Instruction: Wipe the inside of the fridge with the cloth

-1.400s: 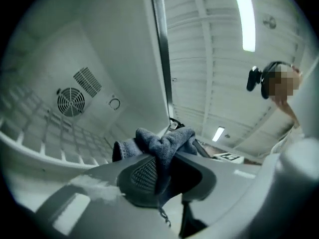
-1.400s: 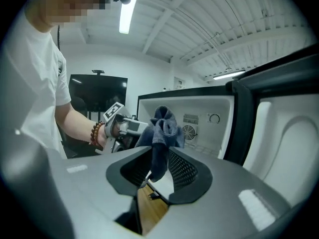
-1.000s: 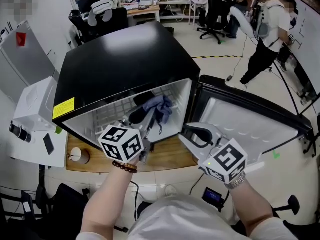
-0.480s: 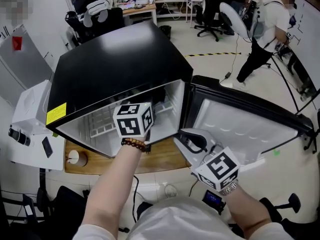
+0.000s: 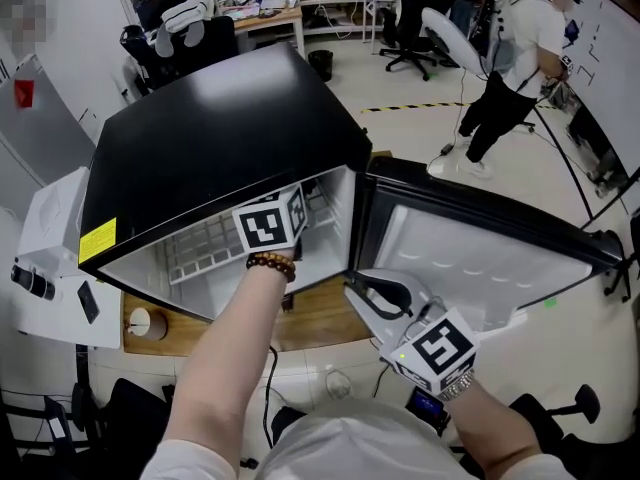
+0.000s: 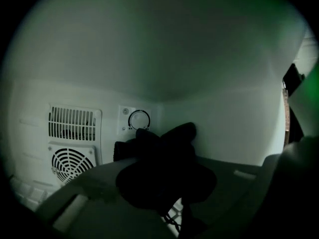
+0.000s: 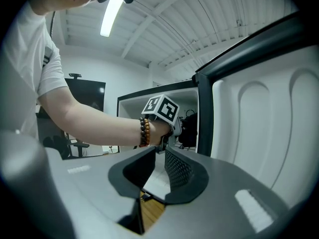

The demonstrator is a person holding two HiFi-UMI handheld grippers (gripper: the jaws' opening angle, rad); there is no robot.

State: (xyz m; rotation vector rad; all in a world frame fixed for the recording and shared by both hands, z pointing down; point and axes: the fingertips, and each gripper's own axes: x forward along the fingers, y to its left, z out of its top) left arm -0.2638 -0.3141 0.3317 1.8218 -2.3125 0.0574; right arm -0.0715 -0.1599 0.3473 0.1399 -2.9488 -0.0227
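Over the wooden board (image 5: pixel 320 320) fronting the fridge (image 5: pixel 220 138), the right gripper (image 5: pixel 362 286) is hovering, fingers together, empty; inside, the left gripper (image 6: pixel 169 195) is clamping the dark cloth (image 6: pixel 164 156), bunched between its fingers, just before the rear dial (image 6: pixel 139 119).

A low wooden platform (image 5: pixel 322 320) lies beneath and just left of the right gripper (image 5: pixel 362 290). The black mini fridge (image 5: pixel 220 138) stands on it, ahead of that gripper. A small white round container (image 5: pixel 148 321) sits far to its left.
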